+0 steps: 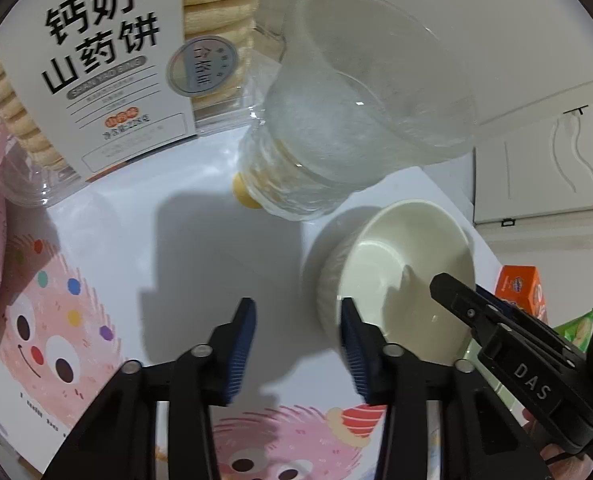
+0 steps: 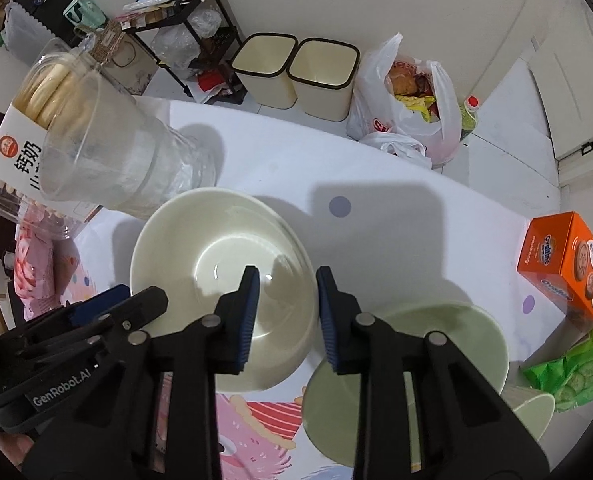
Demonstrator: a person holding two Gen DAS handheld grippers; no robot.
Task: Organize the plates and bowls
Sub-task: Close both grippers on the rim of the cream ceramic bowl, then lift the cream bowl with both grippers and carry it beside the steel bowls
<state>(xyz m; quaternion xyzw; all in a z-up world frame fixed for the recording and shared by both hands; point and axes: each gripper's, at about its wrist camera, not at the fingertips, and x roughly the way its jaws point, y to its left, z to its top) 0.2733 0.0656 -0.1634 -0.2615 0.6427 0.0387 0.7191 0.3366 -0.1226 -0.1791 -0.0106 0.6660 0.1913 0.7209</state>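
White table (image 2: 396, 200) with the cartoon print is crowded, which explains the cream bowl (image 2: 220, 280) sitting jammed against the clear jar (image 2: 124, 164) and the pale green plate (image 2: 408, 368). Your right gripper (image 2: 286, 312) straddles that bowl's right rim, jaws part-closed with a gap, not pinching yet. Your left gripper (image 1: 296, 344) brackets the opposite rim, also gapped, holding nothing.

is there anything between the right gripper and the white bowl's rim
Nothing visible. The right gripper hangs directly over the near-right rim of the white bowl, one finger inside, one outside. The left gripper is at the bowl's opposite rim, and the green plate lies apart to the right.
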